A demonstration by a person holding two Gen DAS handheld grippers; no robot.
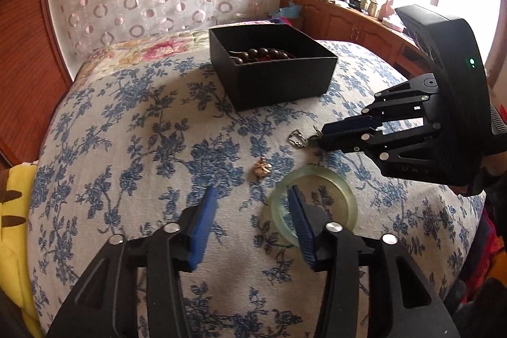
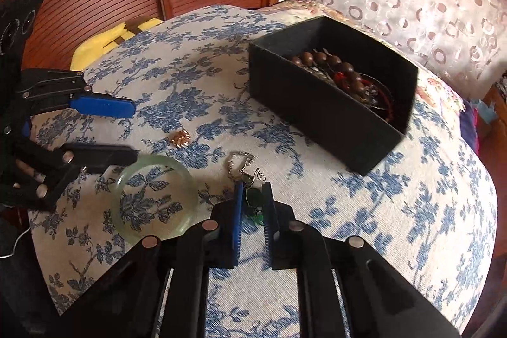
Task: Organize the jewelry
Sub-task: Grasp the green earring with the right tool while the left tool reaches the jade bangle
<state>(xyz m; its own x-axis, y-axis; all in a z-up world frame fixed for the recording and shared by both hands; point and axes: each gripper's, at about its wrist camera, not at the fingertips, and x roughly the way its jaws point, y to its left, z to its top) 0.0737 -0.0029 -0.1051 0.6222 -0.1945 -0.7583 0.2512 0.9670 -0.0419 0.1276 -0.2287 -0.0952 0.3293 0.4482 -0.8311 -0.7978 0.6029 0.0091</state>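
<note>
Currently, item: green pendant (image 2: 253,205) on its silver chain (image 2: 237,162), mid-bed, near the black box (image 2: 332,116). Right gripper (image 2: 252,195) appears nearly closed around the pendant; contact unclear. Risk: trailing chain snags the bedspread (image 2: 396,211). Left gripper (image 1: 250,201) is open; one finger overlaps the jade bangle (image 1: 317,176) and may nudge it.

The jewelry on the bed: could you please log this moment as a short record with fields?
surface: floral bedspread
container: black box, open, holding brown beads
loose items: green bangle, gold piece, silver-clasped green pendant
left gripper: jaws open, one finger over the bangle
right gripper: jaws closed on the pendant
placed so far: beads in box; three items still outside
</note>
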